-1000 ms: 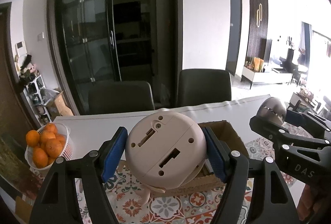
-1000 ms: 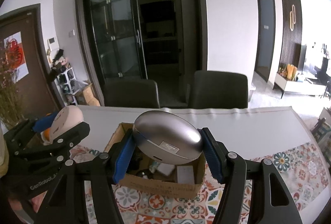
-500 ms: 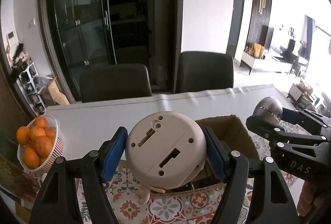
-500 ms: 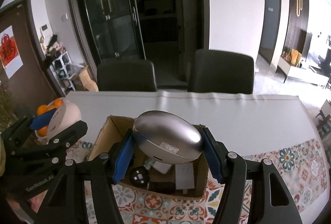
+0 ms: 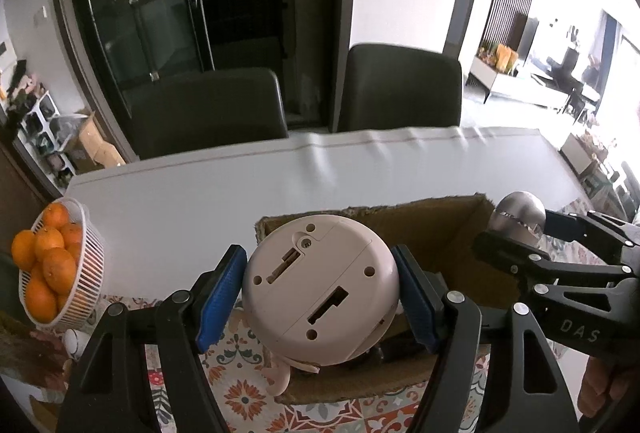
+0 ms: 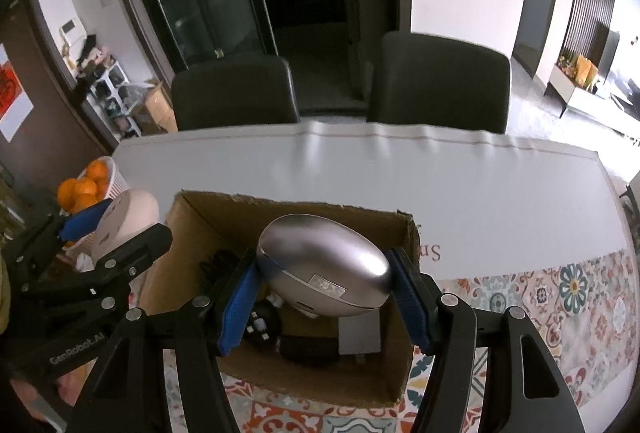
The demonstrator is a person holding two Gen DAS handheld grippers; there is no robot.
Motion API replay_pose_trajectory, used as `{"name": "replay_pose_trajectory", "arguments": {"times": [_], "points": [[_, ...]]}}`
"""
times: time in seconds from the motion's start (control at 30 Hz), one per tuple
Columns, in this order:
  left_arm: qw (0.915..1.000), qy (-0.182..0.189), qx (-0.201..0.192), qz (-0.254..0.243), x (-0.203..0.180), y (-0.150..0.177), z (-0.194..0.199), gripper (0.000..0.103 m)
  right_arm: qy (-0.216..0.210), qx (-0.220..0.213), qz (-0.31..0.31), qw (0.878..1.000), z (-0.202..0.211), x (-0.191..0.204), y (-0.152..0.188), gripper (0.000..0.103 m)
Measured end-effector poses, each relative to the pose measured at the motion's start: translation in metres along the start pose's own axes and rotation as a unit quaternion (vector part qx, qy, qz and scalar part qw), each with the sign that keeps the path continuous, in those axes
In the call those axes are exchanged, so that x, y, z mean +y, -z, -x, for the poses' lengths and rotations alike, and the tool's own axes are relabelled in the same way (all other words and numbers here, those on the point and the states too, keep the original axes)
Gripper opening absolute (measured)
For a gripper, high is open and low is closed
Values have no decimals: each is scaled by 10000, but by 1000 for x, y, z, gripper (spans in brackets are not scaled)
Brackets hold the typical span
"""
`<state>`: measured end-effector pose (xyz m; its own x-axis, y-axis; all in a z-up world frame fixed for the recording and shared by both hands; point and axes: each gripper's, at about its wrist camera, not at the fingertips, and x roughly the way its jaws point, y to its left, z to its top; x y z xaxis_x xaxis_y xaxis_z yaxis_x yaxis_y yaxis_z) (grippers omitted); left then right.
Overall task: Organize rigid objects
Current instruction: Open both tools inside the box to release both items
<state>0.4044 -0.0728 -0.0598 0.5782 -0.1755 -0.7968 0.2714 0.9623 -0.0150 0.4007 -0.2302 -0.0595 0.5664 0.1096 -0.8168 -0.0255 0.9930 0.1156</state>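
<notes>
Over the last second you brought both loads forward and down, so the cardboard box (image 6: 288, 297) went from sitting low in each view to lying right under your fingers.

Your right gripper (image 6: 324, 297) had its blue fingers (image 6: 236, 309) clamped on the silver oval case (image 6: 324, 265), which hung directly above the open box; below it you could see dark gadgets and a grey card on the box floor. A second ago only the box's near rim showed there, so that load was now well placed for a drop.

Your left gripper (image 5: 320, 297) was clamped on the round pink device (image 5: 320, 293), underside facing the camera. It hung over the box's near left corner, towards 7 o'clock of the opening, partly over the patterned mat (image 5: 244, 393), so I judged it needed to go further towards 1 o'clock before release.

The basket of oranges (image 5: 60, 273) at 9 o'clock on the bench (image 5: 200, 201) had slid down and outward in the left view, which fitted your forward move.

Neither object had touched the box yet, so both placements remained to be done
</notes>
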Motion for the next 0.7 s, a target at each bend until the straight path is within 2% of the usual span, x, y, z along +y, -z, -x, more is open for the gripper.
{"name": "replay_pose_trajectory", "arguments": {"times": [0.13,0.3,0.47,0.6,0.7], "points": [[9996,-64,266,-100,-1,0,-16,73,90,220,-1,9997,-14,-4,-1,64],[9978,39,662,-86,-3,-1,-35,73,31,570,-88,9983,-31,-11,1,64],[9962,81,871,-8,-3,2,-46,73,-43,808,-171,9966,-43,-16,5,64],[9966,-30,826,-40,-4,2,-41,79,-88,874,-237,9958,-45,-18,8,66],[9977,-172,646,-79,-5,0,-29,83,-17,841,-264,9961,-40,-19,10,68]]}}
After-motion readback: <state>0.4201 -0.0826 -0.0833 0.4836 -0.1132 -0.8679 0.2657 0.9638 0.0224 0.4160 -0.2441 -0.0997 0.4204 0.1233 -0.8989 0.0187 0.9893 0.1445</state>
